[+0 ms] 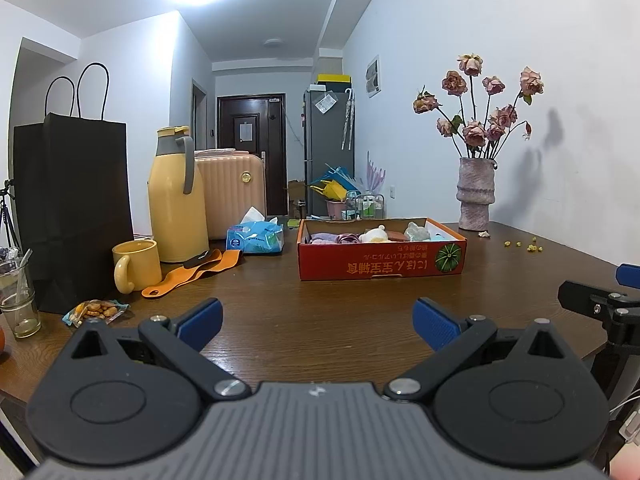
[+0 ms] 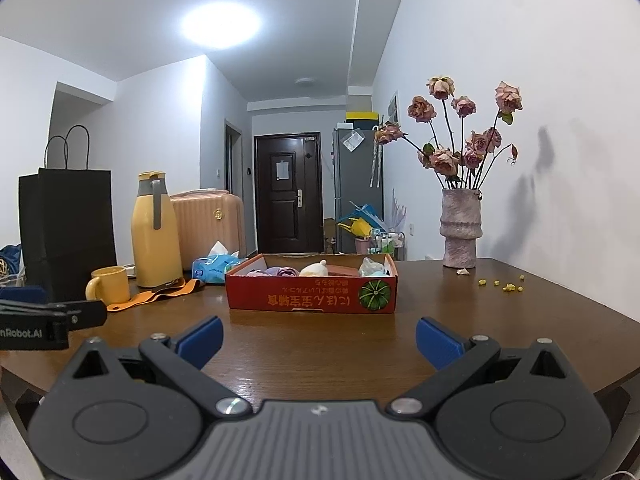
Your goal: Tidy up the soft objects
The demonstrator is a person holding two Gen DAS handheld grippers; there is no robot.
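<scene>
Where the left wrist camera looks out, the left gripper (image 1: 318,322) hovers over the brown table (image 1: 340,312) with its blue fingers spread wide and nothing between them, and the red cardboard box (image 1: 382,266) sits ahead, soft toys (image 1: 374,235) lying inside it. From the right wrist camera, the right gripper (image 2: 319,340) is likewise wide and empty, the box (image 2: 312,294) straight ahead, near a yellow mug (image 2: 109,285) and a vase of roses (image 2: 460,226)

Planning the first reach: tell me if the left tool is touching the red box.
Apart. In the left wrist view, the open left tool sits short of the red box, with a bare strip of brown table showing plainly between them.
</scene>
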